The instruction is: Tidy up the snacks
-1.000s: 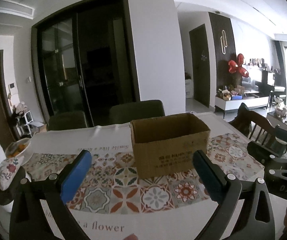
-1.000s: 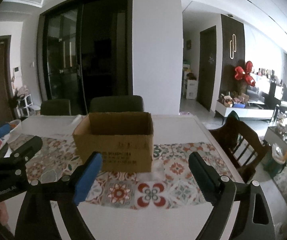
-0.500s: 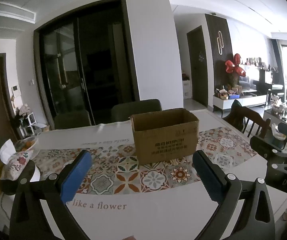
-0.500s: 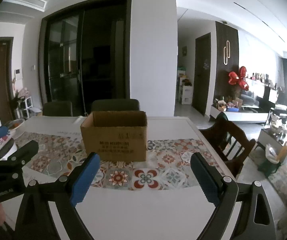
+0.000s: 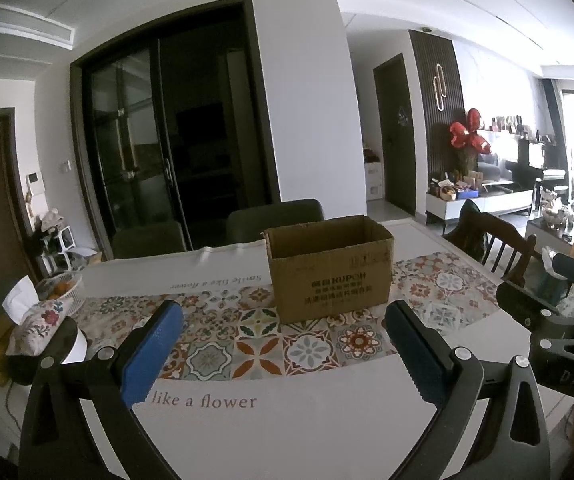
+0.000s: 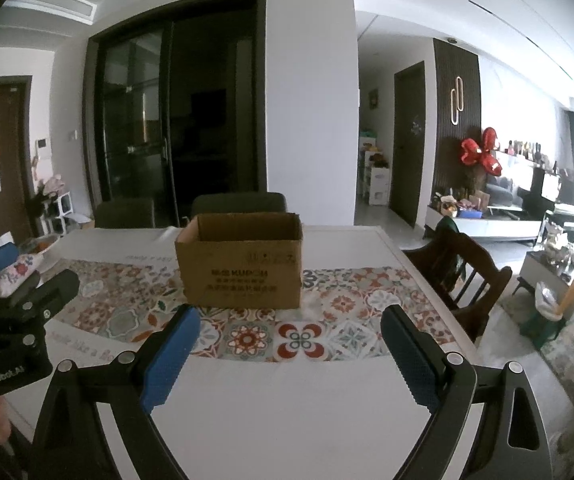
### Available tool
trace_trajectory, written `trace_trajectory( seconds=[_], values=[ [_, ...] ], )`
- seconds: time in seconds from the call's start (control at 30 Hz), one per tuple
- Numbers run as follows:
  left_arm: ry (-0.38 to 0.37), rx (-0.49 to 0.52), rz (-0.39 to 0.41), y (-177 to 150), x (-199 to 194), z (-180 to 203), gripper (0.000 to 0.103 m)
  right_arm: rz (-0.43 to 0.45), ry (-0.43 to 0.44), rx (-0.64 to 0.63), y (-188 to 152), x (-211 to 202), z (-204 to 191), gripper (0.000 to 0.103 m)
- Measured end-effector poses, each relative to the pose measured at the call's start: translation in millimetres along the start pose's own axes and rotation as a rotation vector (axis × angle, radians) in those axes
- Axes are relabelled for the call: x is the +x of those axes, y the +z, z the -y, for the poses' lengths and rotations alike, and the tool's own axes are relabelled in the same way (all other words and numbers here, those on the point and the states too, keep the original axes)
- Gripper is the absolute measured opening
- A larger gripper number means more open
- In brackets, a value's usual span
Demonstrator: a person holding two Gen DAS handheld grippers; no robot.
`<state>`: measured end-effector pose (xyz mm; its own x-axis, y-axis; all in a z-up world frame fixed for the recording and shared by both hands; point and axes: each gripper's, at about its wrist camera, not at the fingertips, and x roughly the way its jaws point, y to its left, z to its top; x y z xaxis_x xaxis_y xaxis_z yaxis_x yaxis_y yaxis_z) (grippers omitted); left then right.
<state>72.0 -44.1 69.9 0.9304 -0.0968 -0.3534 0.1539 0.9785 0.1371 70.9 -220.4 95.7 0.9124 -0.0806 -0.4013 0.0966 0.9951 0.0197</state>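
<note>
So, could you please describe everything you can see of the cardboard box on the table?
The cardboard box is plain brown corrugated card, open at the top, with dark printed text on its near face. It stands upright on the patterned band of the tablecloth, in front of a dark chair. Its contents cannot be seen. Nothing else touches it.

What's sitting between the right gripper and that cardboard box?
Nothing but tablecloth: the right wrist view shows its white edge and patterned tiles running from the open right gripper to the box.

Patterned table runner [image 5: 215, 356]; floral tissue pouch [image 5: 35, 326] at its left end; wooden chair [image 6: 463, 276] right; fruit basket [image 5: 61, 290] behind pouch.
</note>
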Motion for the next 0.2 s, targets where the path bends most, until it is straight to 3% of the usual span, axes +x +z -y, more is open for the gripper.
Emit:
trace_trajectory(
  seconds=[0.2],
  values=[
    [-0.008, -0.010, 0.000, -1.7, -3.1, -1.3, 0.103, 0.000, 0.000, -0.001, -0.5, 0.0, 0.2, 0.093]
  ],
)
